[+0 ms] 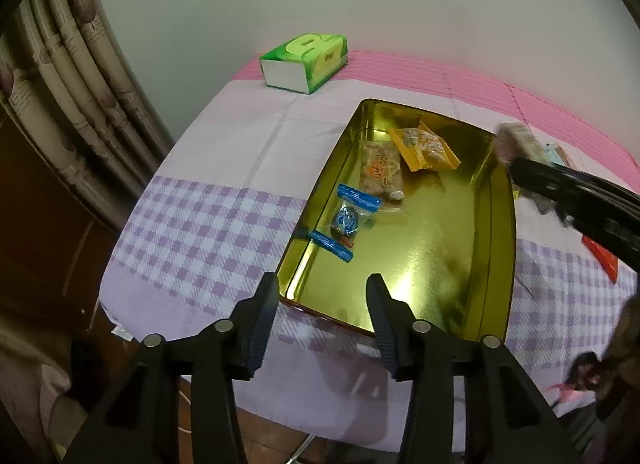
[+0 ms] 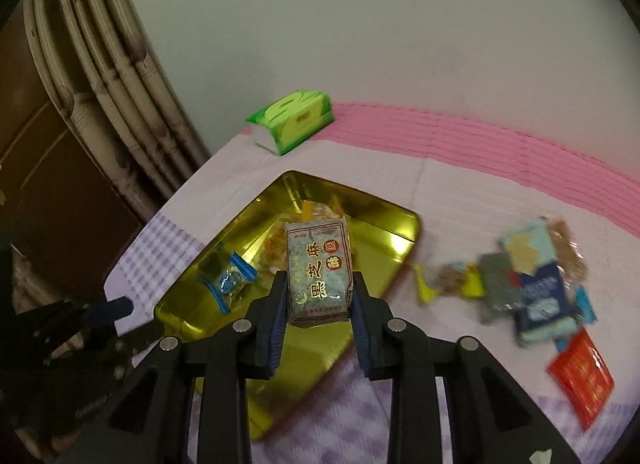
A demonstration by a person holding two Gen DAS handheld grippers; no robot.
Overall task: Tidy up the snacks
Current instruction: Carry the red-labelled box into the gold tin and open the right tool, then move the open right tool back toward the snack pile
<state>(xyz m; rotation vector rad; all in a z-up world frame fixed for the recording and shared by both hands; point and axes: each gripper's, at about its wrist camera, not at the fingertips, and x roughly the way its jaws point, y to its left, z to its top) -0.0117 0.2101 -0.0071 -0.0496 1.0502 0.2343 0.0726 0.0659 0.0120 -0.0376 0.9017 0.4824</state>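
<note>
A gold tin tray [image 1: 440, 256] lies on the checked tablecloth and holds a blue-wrapped candy [image 1: 347, 220], a tan snack packet [image 1: 380, 172] and an orange packet [image 1: 425, 146]. My left gripper [image 1: 322, 284] is open and empty over the tray's near edge. My right gripper [image 2: 318, 284] is shut on a grey sesame-cake packet [image 2: 319, 274] with red characters, held above the tray [image 2: 384, 232]. In the left wrist view the right gripper [image 1: 516, 160] enters from the right, its packet [image 1: 516, 140] blurred.
A green tissue box [image 1: 306, 60] stands at the table's far left corner, also in the right wrist view [image 2: 292, 120]. A pile of loose snack packets [image 2: 528, 284] and a red packet [image 2: 580, 376] lie right of the tray. Curtains hang at the left.
</note>
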